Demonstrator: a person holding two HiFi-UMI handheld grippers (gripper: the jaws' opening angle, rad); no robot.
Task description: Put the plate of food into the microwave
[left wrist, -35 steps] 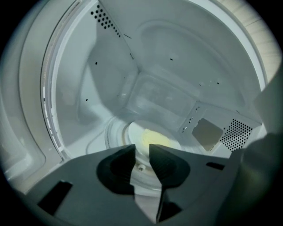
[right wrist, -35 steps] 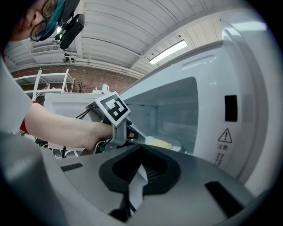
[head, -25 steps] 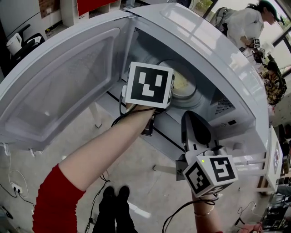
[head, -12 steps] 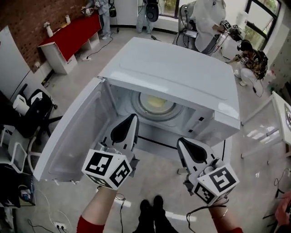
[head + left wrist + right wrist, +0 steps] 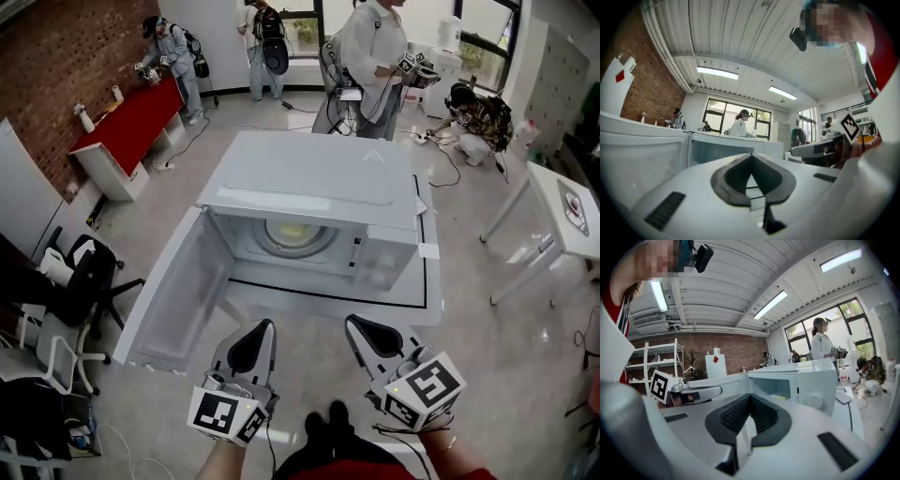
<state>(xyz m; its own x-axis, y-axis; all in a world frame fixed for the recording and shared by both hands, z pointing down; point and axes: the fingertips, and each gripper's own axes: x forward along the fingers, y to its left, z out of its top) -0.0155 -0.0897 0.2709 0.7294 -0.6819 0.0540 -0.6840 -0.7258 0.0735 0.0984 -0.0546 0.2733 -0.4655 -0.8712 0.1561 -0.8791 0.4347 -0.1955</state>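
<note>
The white microwave [image 5: 319, 178] stands with its door [image 5: 173, 295] swung open to the left. The plate of food [image 5: 292, 234] sits inside on the turntable, pale yellow. Both grippers hang low in the head view, well in front of the microwave and clear of it. My left gripper [image 5: 265, 328] is shut with nothing in it, and so is my right gripper [image 5: 354, 325]. In the right gripper view the right gripper [image 5: 750, 397] points at the open cavity [image 5: 780, 390]. In the left gripper view the left gripper [image 5: 751, 157] faces the microwave [image 5: 731, 150].
The microwave stands on a low white table [image 5: 412, 305] marked with a black tape line. A red cabinet [image 5: 131, 122] and office chairs [image 5: 80, 281] are at the left. Another white table [image 5: 562, 211] is at the right. Several people work at the back.
My left gripper has come out of the microwave cavity and both grippers have drawn back toward me. The plate of food stays inside. The view has pulled away from the microwave.
</note>
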